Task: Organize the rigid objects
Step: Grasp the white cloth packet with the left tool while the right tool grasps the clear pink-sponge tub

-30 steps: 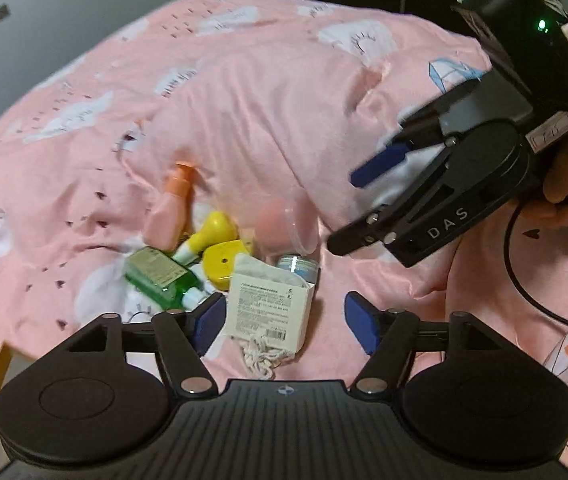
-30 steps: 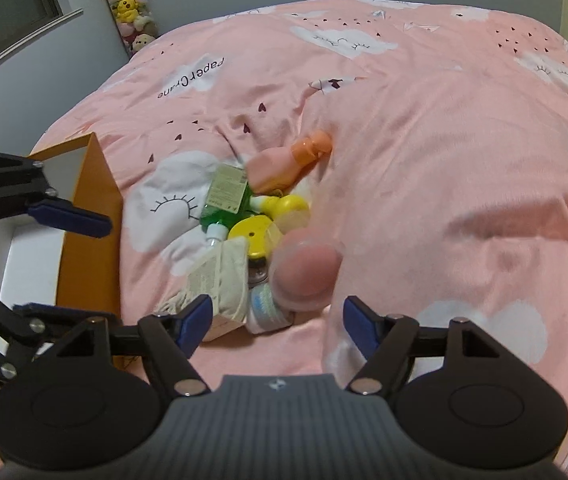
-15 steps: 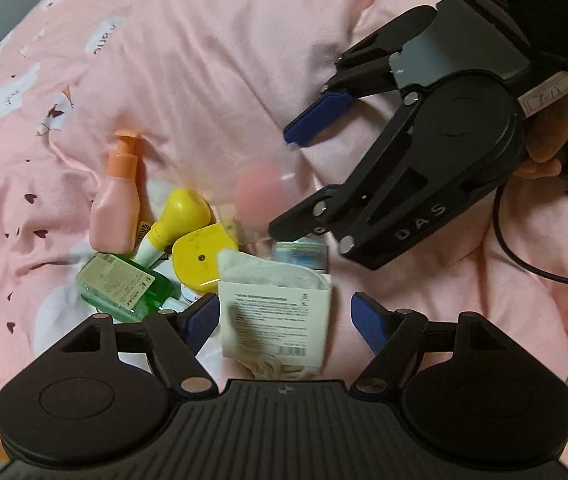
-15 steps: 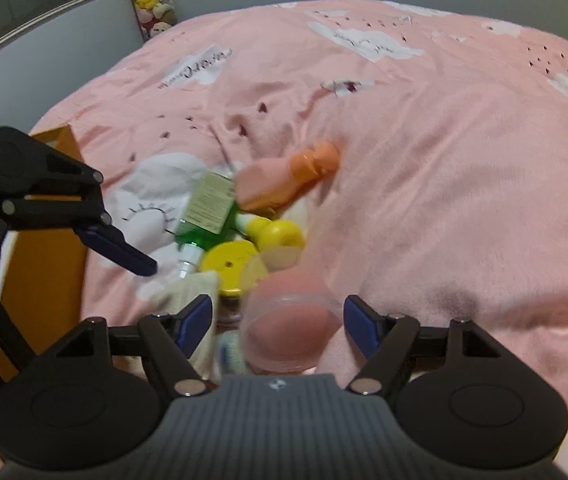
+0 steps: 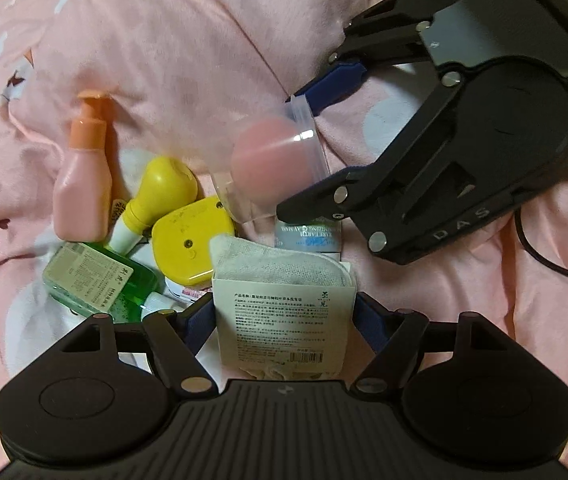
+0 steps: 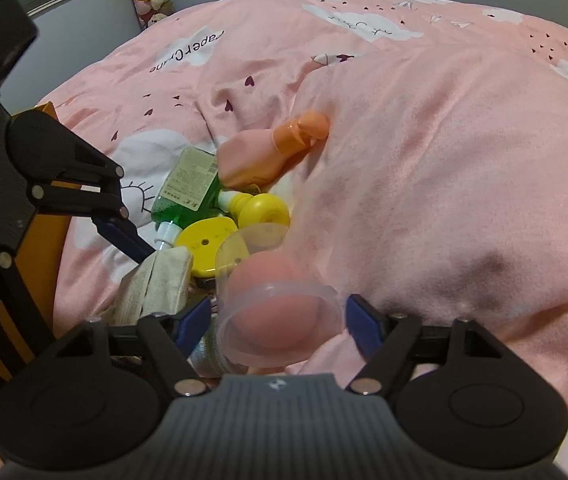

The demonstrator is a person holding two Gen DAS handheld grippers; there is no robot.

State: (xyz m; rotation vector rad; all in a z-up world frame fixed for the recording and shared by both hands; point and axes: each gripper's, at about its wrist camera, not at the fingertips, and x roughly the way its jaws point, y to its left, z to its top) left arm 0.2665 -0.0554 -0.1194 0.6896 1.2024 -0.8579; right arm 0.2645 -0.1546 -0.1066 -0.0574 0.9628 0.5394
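Observation:
A pile of small items lies on the pink duvet [image 5: 188, 40]. My left gripper [image 5: 284, 320] points steeply down and stands open, its fingers on either side of a white paper packet [image 5: 284, 328] with a cloth in it; the pads do not press on it. My right gripper [image 6: 278, 320] has its jaws closing around a clear lidded tub with a pink sponge inside [image 6: 280, 316], which lies on its side. A narrow gap still shows at each pad. In the left wrist view the tub [image 5: 272, 160] sits between the right gripper's blue pads [image 5: 331, 84].
Also in the pile are a pink pump bottle [image 5: 82, 184], a yellow bulb-shaped bottle [image 5: 164, 192], a flat yellow case [image 5: 188, 240], a green bottle [image 5: 100, 280] and a small labelled jar [image 5: 307, 236]. An orange-edged box [image 6: 48, 240] stands left of the bed. A person's hand holds the right gripper.
Both grippers have sunk toward the pile. The left now straddles the white packet. The right has moved in around the clear tub and its jaws have narrowed.

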